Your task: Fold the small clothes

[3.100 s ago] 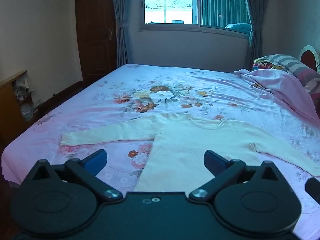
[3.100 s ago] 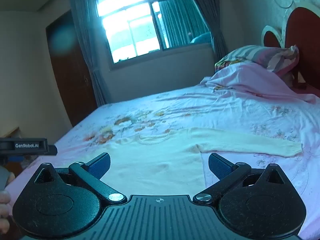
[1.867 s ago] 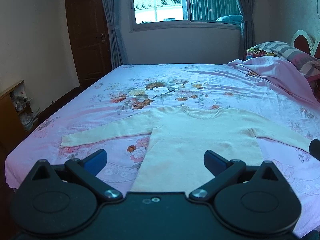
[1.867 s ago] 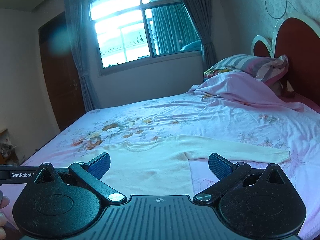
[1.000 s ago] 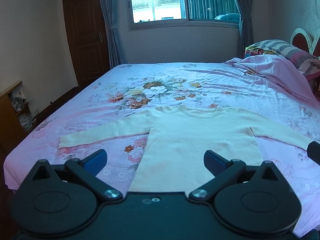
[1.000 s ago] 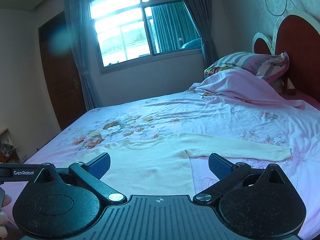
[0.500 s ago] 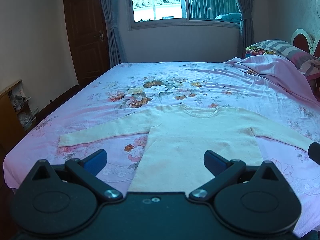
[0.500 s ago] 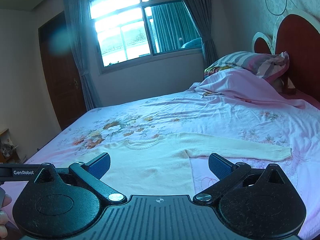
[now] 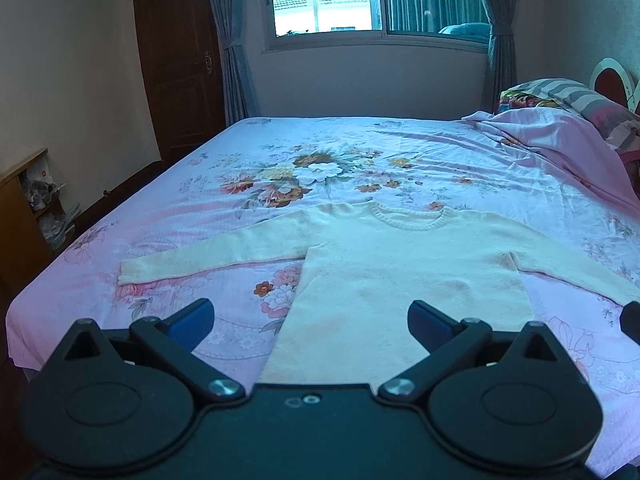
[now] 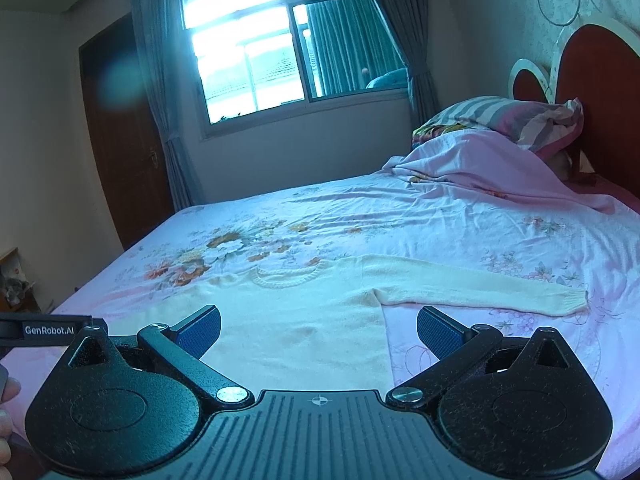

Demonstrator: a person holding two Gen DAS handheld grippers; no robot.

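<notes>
A cream long-sleeved knit sweater (image 9: 404, 276) lies flat on the bed with both sleeves spread out sideways and the collar at the far end. It also shows in the right wrist view (image 10: 304, 320). My left gripper (image 9: 310, 320) is open and empty, held above the sweater's near hem. My right gripper (image 10: 318, 330) is open and empty, above the hem toward the right sleeve (image 10: 480, 290). The left sleeve (image 9: 208, 256) reaches toward the bed's left edge.
The bed has a pink floral sheet (image 9: 320, 172). A rumpled pink blanket (image 10: 480, 168) and striped pillows (image 10: 500, 114) lie by the red headboard (image 10: 592, 92) on the right. A wooden shelf (image 9: 20, 216) stands left of the bed.
Both grippers stay open and have barely moved in the last second. The sweater has not moved.
</notes>
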